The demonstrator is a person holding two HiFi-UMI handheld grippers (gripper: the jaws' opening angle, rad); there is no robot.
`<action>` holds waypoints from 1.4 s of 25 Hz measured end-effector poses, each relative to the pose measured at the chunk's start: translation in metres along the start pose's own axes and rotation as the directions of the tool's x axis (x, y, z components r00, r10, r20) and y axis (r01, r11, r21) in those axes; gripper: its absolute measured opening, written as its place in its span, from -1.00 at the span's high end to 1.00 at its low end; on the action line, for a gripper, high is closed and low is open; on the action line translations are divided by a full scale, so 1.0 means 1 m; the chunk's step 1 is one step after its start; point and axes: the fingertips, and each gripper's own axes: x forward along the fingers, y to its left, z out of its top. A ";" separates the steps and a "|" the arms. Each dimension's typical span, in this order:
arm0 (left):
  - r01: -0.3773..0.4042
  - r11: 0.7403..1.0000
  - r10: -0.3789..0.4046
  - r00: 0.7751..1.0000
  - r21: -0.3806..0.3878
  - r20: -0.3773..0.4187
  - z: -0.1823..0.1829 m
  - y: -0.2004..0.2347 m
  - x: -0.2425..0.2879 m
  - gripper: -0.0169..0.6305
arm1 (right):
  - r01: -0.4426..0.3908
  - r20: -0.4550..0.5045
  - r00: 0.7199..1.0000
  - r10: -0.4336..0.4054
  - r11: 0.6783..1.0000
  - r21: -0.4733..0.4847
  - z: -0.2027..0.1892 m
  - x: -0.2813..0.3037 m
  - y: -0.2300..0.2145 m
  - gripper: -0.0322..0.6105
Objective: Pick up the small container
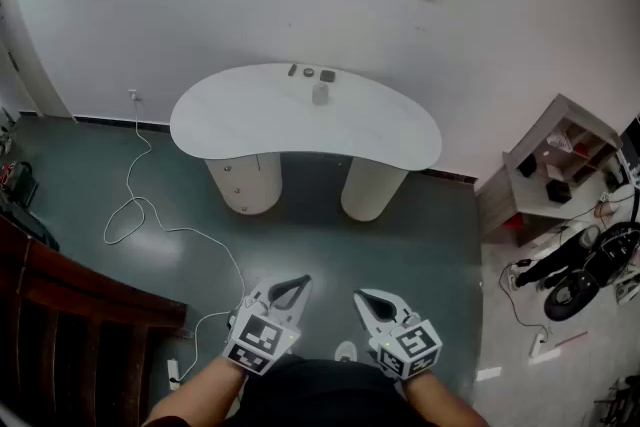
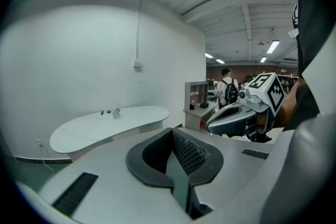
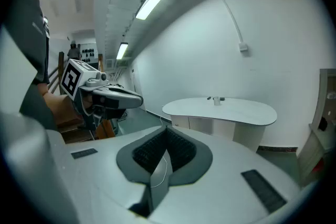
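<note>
Off to the left of the left gripper (image 1: 292, 283), a white cable (image 1: 140, 211) loops over the floor. That gripper's jaws are pressed together with nothing between them. Well ahead of both grippers, near the far edge of the white table (image 1: 240, 120), stands the small container (image 1: 320, 95), untouched. The right gripper (image 1: 366, 297), close beside the left, also has its jaws together and empty. A shelf unit (image 1: 560, 160) stands far off to its right.
</note>
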 end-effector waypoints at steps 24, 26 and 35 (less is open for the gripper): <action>-0.007 1.000 0.006 1.000 -0.019 -0.014 -0.025 0.030 -0.023 0.90 | -0.030 0.010 0.999 0.030 0.999 0.027 0.000 0.033 0.034 0.91; -0.010 1.000 0.010 1.000 -0.014 -0.015 -0.031 0.039 -0.031 0.90 | -0.026 0.015 1.000 0.026 0.999 0.029 0.002 0.041 0.042 0.91; 0.012 1.000 -0.013 1.000 -0.016 -0.019 -0.055 0.073 -0.054 0.90 | -0.005 -0.017 1.000 0.005 0.999 0.043 -0.010 0.069 0.077 0.91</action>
